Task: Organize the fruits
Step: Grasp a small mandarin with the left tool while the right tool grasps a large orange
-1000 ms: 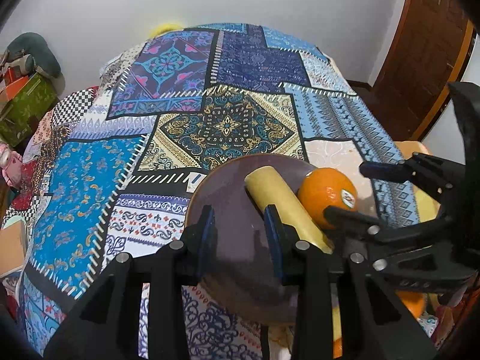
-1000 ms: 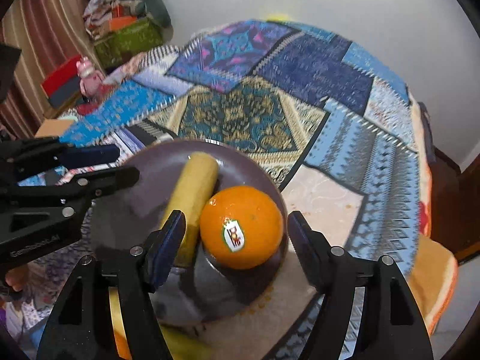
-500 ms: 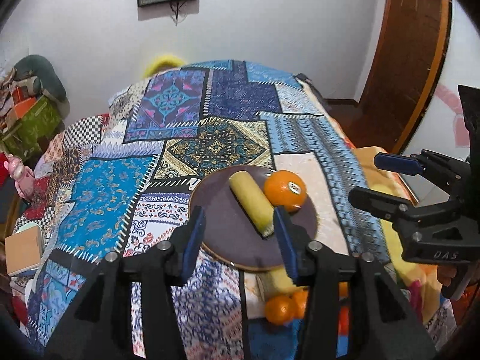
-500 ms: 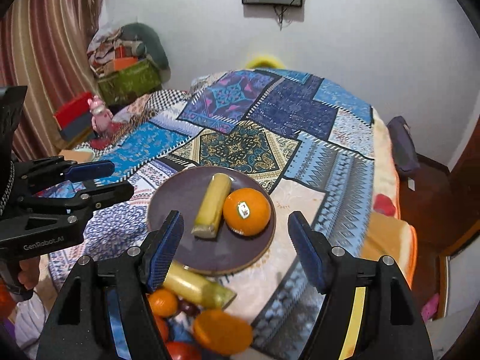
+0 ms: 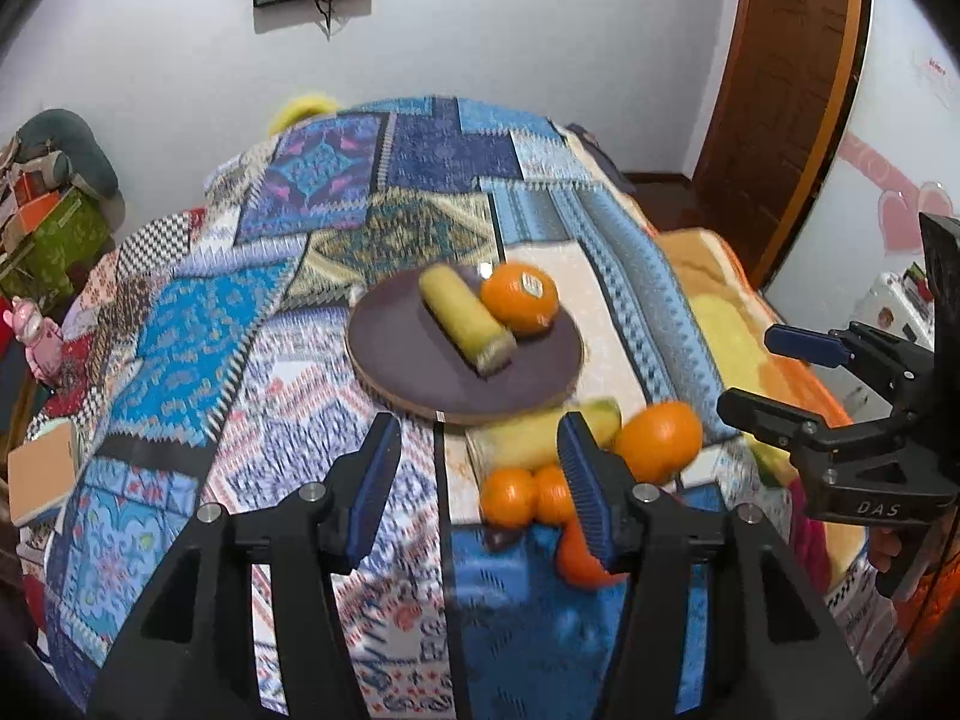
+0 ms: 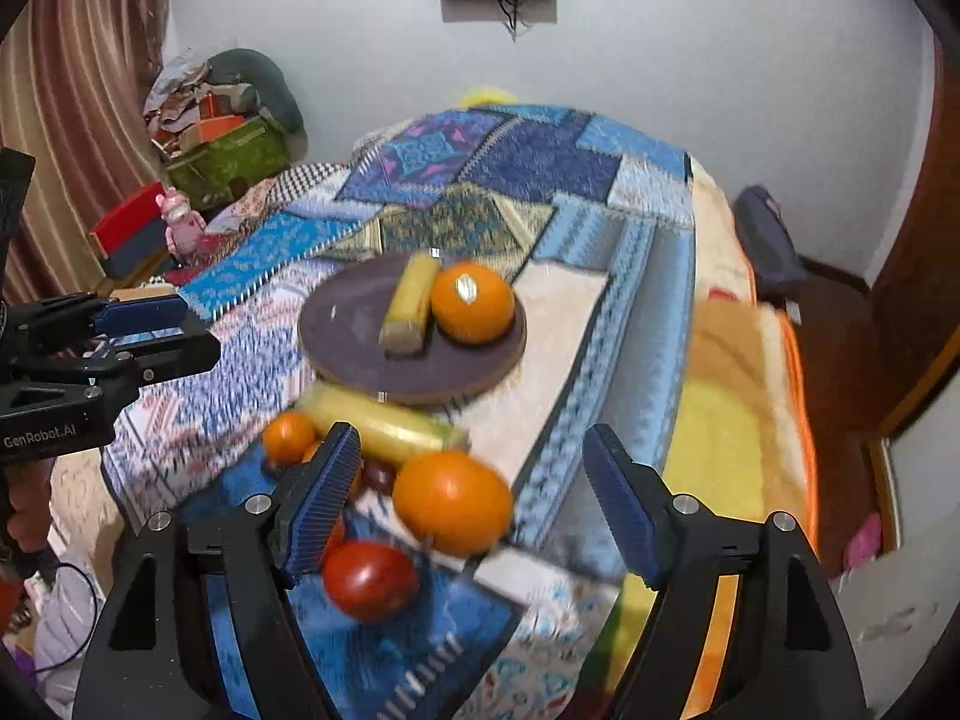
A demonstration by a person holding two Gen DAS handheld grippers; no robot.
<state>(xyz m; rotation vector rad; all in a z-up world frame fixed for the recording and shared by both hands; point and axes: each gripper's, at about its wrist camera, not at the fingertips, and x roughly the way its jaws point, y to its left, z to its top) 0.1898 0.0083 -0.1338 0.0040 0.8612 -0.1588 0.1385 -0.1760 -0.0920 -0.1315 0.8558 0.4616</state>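
On the bed (image 5: 420,180), the plate (image 6: 354,354) already collects a banana piece (image 6: 409,306) and an orange (image 6: 474,309), while loose fruit (image 6: 450,510) waits nearer, under the empty, wide-open right gripper (image 6: 474,498) and left gripper (image 5: 477,480).

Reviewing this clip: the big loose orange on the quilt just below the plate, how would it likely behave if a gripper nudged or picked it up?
The big orange looks round and smooth, so a nudge would probably roll it, maybe toward the red fruit beside it. It rests on a soft quilt, which may damp that roll. It seems firm and fairly heavy for its size; the open right gripper would likely need a centred grip.
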